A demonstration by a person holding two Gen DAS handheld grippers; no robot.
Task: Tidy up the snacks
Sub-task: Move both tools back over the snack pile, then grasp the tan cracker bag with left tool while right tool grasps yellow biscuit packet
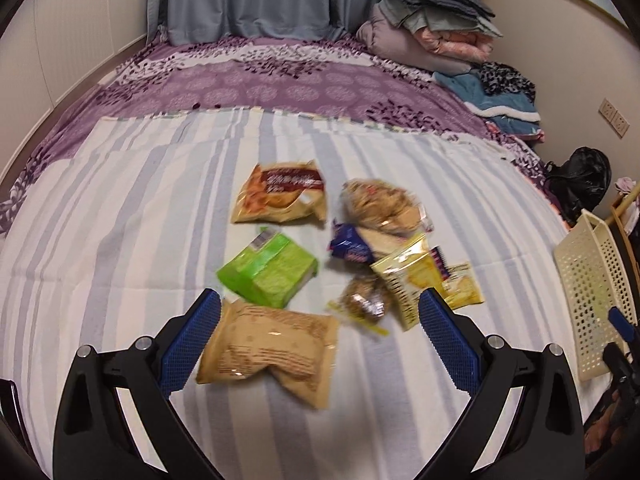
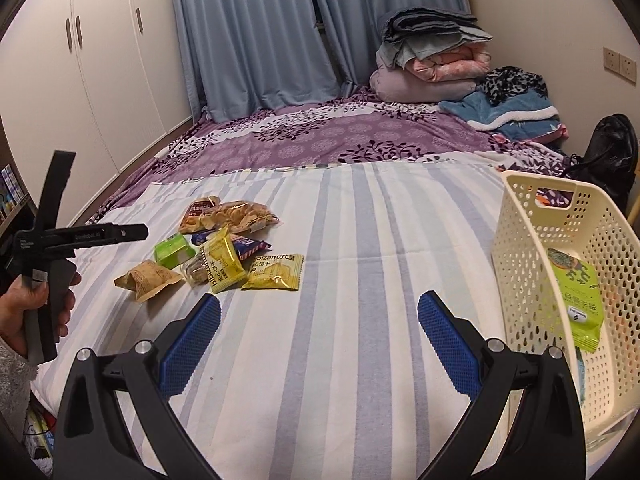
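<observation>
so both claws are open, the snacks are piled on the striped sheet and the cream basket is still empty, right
Not quite: the cream basket is not empty. The right wrist view shows a green snack packet already lying inside it. The rest holds: the left claw and right claw are both open, and the remaining snacks lie piled on the striped sheet.

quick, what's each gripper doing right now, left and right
Left gripper: jaws open, holding nothing, above the tan snack packet.
Right gripper: jaws open, holding nothing, over the striped sheet.

Snacks point(image 2: 224, 256): clustered on the bed point(image 2: 360, 280), left of basket.
Basket point(image 2: 520, 280): bed's right edge, one packet point(image 2: 576, 300) inside.
</observation>
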